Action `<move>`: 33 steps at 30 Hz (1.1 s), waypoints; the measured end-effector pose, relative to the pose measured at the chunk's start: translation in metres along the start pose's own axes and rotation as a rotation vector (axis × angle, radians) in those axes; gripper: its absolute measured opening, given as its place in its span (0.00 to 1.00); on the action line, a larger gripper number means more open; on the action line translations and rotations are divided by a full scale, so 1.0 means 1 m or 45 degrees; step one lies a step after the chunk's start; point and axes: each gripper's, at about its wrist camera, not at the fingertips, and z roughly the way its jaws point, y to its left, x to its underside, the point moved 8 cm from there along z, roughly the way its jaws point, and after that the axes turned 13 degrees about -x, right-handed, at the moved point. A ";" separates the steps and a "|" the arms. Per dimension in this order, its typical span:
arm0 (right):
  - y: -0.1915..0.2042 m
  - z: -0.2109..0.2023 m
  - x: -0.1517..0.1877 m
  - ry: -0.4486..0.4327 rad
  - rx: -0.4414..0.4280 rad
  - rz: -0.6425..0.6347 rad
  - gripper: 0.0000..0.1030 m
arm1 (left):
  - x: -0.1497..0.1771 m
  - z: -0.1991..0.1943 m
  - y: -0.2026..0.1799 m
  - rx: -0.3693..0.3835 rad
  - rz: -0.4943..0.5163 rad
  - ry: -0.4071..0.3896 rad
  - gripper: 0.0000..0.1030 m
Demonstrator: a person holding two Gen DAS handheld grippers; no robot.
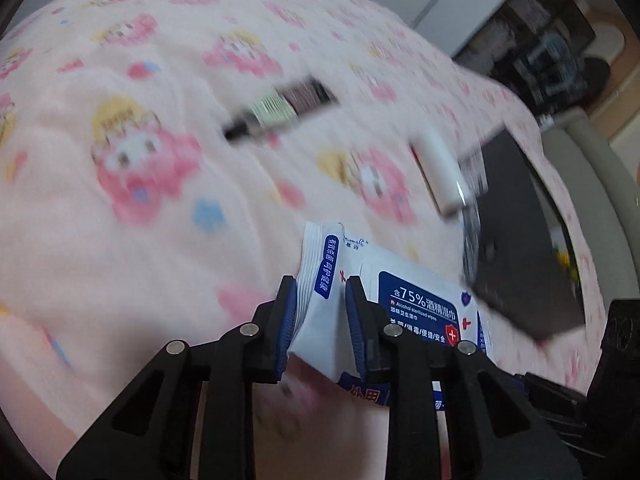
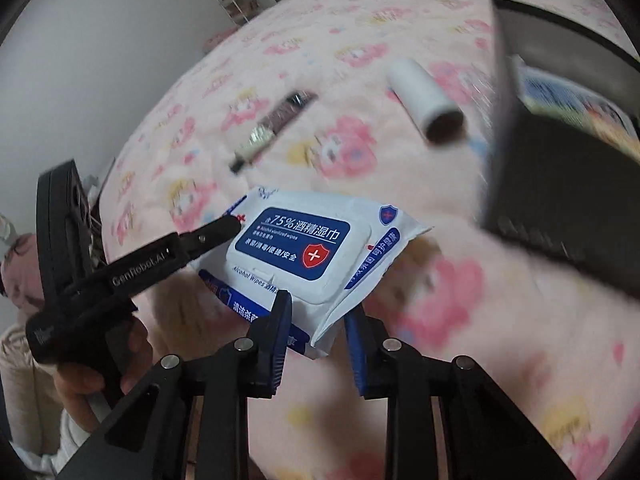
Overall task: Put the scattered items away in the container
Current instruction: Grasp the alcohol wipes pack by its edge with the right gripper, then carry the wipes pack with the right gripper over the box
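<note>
A white and blue pack of alcohol wipes (image 1: 416, 300) (image 2: 296, 248) hangs above the pink bed cover. My left gripper (image 1: 320, 288) is shut on one end of the pack; it shows from the side in the right wrist view (image 2: 224, 226). My right gripper (image 2: 318, 308) is shut on the pack's opposite corner. The dark open container (image 1: 520, 240) (image 2: 560, 184) stands to the right, with colourful items inside. A white roll (image 1: 436, 172) (image 2: 428, 100) and a slim dark tube (image 1: 280, 108) (image 2: 276, 124) lie on the cover beyond the pack.
The bed is covered by a pink cartoon-print blanket (image 1: 140, 200) (image 2: 480, 320). A white wall (image 2: 100, 60) stands to the left. Shelves and furniture (image 1: 552, 48) stand beyond the bed's far right edge. The view is motion-blurred.
</note>
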 end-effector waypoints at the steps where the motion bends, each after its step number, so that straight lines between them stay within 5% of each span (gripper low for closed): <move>1: -0.007 -0.004 0.012 0.024 0.014 0.019 0.23 | 0.010 0.002 -0.006 -0.003 0.038 0.036 0.30; 6: -0.041 -0.023 0.045 0.007 0.024 0.154 0.24 | 0.007 0.000 -0.015 0.072 0.030 0.028 0.39; 13: -0.048 -0.015 0.025 -0.067 -0.009 0.195 0.38 | -0.004 0.022 -0.012 0.160 -0.050 0.110 0.43; 20: -0.042 -0.008 0.017 -0.052 -0.015 0.162 0.30 | 0.010 0.005 -0.021 0.212 0.036 0.103 0.38; 33: -0.017 -0.141 -0.005 -0.391 -0.037 0.054 0.26 | -0.007 -0.100 -0.112 0.349 0.233 -0.109 0.35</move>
